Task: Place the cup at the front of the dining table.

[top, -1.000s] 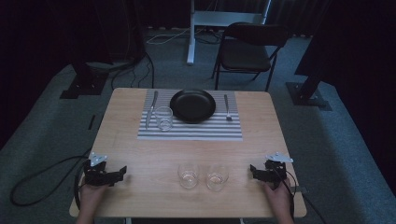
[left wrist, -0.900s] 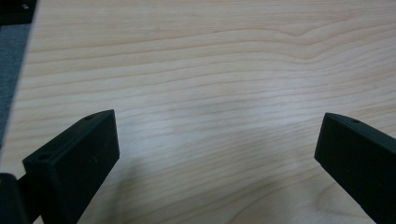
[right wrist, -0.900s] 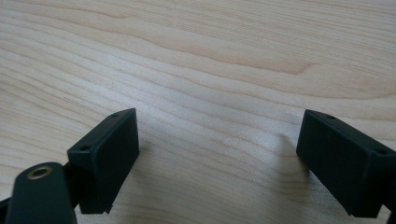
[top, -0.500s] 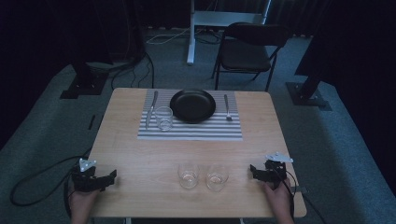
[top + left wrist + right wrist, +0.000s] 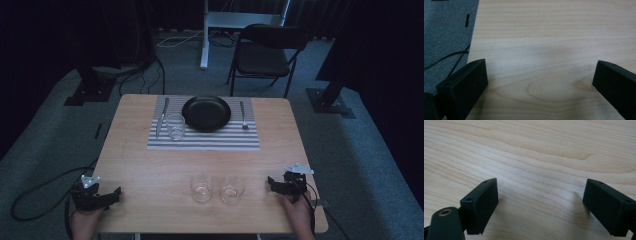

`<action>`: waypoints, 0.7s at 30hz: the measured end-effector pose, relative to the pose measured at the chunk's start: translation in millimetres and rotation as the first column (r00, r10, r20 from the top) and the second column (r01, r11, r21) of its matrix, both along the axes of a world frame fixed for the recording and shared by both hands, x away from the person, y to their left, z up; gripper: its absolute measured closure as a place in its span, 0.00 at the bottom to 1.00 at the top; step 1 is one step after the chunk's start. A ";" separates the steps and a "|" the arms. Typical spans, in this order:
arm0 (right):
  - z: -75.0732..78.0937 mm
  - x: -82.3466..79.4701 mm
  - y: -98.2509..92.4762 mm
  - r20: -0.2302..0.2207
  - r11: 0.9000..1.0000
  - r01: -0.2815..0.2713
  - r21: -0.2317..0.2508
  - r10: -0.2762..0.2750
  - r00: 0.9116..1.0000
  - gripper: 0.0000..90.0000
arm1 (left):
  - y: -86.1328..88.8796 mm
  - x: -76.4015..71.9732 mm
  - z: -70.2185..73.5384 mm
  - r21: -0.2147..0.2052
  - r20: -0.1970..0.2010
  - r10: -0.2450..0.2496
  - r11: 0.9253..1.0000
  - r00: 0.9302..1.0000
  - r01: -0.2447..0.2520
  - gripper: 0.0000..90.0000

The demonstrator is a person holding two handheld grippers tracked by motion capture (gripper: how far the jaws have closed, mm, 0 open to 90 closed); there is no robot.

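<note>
Resting Wide at the Near Corners

Holding low over the surface (image 5: 150,165), the left hand-held gripper (image 5: 116,194) sits at the near left corner, jaws spread wide around bare wood. The right hand-held gripper (image 5: 272,183) lies near the right edge, jaws equally wide, nothing between them. Two glasses (image 5: 201,188) stand side by side between the grippers, closer to the right one, both looking empty. No writing can be read anywhere.
</note>
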State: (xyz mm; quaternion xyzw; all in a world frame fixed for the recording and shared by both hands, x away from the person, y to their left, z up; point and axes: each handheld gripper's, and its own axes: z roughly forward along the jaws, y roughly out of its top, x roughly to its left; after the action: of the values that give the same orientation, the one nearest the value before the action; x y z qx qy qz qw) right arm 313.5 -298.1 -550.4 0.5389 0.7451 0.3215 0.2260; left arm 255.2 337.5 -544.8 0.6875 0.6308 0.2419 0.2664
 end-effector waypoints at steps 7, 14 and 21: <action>0.0 0.0 0.0 0.000 1.000 0.000 0.000 0.000 1.000 0.14 | -4.9 -2.0 -1.9 0.014 0.016 0.001 1.000 1.000 -0.002 0.00; 0.0 0.0 0.0 0.000 1.000 0.000 0.000 0.000 1.000 0.14 | -9.3 -2.0 -2.2 0.012 0.020 0.035 0.999 0.999 -0.036 0.00; 0.0 0.1 0.1 0.000 1.000 0.001 0.000 -0.001 1.000 0.14 | -9.7 0.9 -2.3 0.011 0.021 0.021 1.000 1.000 -0.021 0.00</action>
State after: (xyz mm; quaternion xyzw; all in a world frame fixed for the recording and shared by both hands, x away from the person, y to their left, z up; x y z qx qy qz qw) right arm 313.6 -298.0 -550.4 0.5392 0.7449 0.3213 0.2263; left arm 256.1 327.7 -547.1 0.6799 0.6337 0.2554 0.2665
